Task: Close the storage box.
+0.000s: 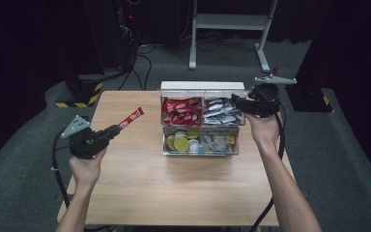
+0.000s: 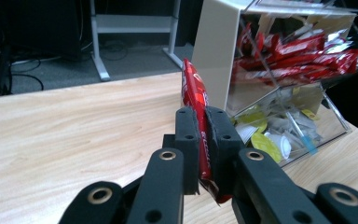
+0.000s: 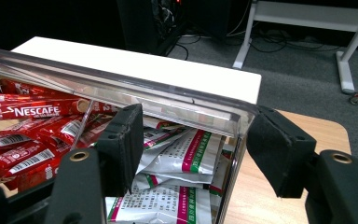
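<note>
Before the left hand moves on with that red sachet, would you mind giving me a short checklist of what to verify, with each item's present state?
1. Left gripper clamps the red sachet: ok, its fingers are shut on the lower end.
2. Sachet free of the acrylic organizer: ok, it is held over the table, apart from the box.
3. Sachet secure in the grip: cannot tell; most of its length sticks out past the fingers.
4. Right gripper at the organizer's clear lid: ok, one finger sits inside the corner wall and one outside.
5. Lid actually pinched: cannot tell.
6. Red sachet compartment reachable: ok, its top is open in the high view.
</note>
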A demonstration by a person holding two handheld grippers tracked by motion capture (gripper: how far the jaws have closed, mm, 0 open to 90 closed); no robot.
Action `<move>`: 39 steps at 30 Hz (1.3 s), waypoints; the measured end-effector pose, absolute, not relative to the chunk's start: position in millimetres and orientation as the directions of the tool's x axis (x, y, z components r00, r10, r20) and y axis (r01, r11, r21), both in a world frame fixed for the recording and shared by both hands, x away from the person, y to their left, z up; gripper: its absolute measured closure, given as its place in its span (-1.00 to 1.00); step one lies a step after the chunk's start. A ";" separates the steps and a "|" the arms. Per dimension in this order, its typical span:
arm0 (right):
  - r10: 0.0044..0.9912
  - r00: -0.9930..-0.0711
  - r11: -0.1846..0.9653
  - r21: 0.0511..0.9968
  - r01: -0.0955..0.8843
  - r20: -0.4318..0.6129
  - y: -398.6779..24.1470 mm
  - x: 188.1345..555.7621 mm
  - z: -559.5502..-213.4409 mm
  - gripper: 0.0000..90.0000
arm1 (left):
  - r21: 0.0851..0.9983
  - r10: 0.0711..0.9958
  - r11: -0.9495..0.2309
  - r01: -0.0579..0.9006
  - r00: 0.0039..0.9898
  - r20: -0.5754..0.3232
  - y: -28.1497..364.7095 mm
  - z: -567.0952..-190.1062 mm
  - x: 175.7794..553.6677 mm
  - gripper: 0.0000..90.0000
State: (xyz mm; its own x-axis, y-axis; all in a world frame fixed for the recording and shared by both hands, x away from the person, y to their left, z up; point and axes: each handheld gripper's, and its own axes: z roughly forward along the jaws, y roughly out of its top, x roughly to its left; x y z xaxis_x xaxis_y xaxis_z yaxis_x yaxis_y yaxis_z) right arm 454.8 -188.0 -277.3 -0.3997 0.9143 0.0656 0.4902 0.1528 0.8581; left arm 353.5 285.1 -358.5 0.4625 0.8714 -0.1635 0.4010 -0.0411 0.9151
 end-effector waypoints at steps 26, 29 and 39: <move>0.912 -0.401 0.132 0.863 0.488 0.087 -190.1 453.8 -278.4 -0.17 | 0.871 0.898 -0.036 0.490 0.397 -0.187 268.7 -434.4 363.4 0.87; 0.914 -0.396 0.129 0.863 0.488 0.088 -189.6 453.8 -278.2 -0.17 | 0.866 0.909 -0.050 0.497 0.382 -0.166 266.9 -442.4 366.1 0.87; 0.911 -0.401 0.125 0.865 0.485 0.093 -190.9 453.5 -278.6 -0.17 | 0.839 0.919 -0.077 0.539 0.365 -0.150 264.8 -463.0 374.5 0.87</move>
State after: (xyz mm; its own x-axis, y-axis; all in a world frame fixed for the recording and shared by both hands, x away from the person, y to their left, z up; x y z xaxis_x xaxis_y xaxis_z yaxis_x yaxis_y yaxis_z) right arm 453.5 -190.9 -278.6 -0.4012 0.9113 0.0929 0.4854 0.1255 0.8653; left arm 374.5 264.8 -463.0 0.3646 0.9190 -0.1500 0.5390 -0.0769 0.8388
